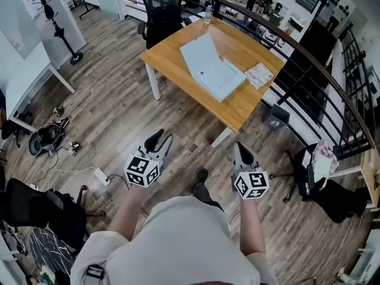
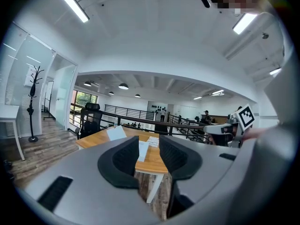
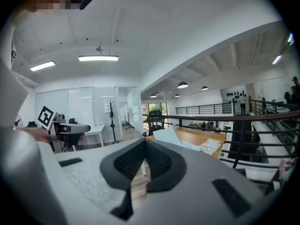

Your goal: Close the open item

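A wooden table [image 1: 172, 58] stands ahead of the person on the plank floor, and everything else is placed from it. A black office chair [image 1: 163, 10] sits at the table's far side. The open item, a pale blue folder [image 1: 211, 70], lies spread flat on the middle of the tabletop with its cover thrown back toward the chair.

Both grippers are held over the floor on the near side of the table, well short of its edge and pointing toward it. The left gripper [image 2: 148, 149] has its jaws apart with nothing between them; only the table shows through the gap. The right gripper [image 3: 144, 142] has its jaws together at the tips, and it holds nothing.

A small booklet [image 1: 259, 75] with red print lies just beside the folder, toward the railing side of the table; its wording is too small to read. A clear water bottle [image 1: 208, 13] stands at the table's far edge.
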A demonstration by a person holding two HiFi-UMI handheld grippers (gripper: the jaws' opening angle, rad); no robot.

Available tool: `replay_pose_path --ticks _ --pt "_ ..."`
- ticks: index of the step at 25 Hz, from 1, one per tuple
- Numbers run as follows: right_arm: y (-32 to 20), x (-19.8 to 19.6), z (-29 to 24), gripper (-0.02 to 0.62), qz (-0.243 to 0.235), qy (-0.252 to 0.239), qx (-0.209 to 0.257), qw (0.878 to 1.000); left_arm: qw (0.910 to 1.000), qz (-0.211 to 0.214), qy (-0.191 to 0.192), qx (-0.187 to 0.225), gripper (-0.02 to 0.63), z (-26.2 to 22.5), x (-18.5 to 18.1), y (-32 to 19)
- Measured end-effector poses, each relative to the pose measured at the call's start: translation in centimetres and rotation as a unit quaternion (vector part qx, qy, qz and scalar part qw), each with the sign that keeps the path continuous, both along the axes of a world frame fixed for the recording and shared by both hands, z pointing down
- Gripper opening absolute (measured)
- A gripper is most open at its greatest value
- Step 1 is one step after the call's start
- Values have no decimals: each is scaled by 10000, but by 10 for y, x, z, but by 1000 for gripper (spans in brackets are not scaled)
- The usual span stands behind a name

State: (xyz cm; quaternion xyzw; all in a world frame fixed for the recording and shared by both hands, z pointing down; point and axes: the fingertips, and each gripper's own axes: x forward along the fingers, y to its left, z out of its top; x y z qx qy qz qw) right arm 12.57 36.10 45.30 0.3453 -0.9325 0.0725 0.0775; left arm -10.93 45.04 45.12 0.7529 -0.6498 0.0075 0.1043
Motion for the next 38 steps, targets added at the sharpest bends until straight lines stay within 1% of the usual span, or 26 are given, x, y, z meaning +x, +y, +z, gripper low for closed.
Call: replay_pose_path --ticks 6,13,23,29,33,38 --pt "-72 -14 0 2 -206 -23 -7 9998 9999 -130 -31 -61 129 2 -7 -64" --pt "-164 -14 9 3 -262 8 -170 9995 9997 -200 -10 -107 129 3 -2 -147" --pt "-273 -16 21 3 -489 84 -308 9983 9992 -359 -26 -168 123 5 2 -250" --pt "-316 -14 32 3 -544 91 -457 9974 9989 -399 8 -265 123 12 10 -291" --pt "-331 -21 38 3 -595 144 -536 9967 9986 -420 11 -323 120 13 4 -305" --pt "-350 -26 36 3 -532 105 -560 9970 9984 -430 53 -368 120 14 -7 -319"
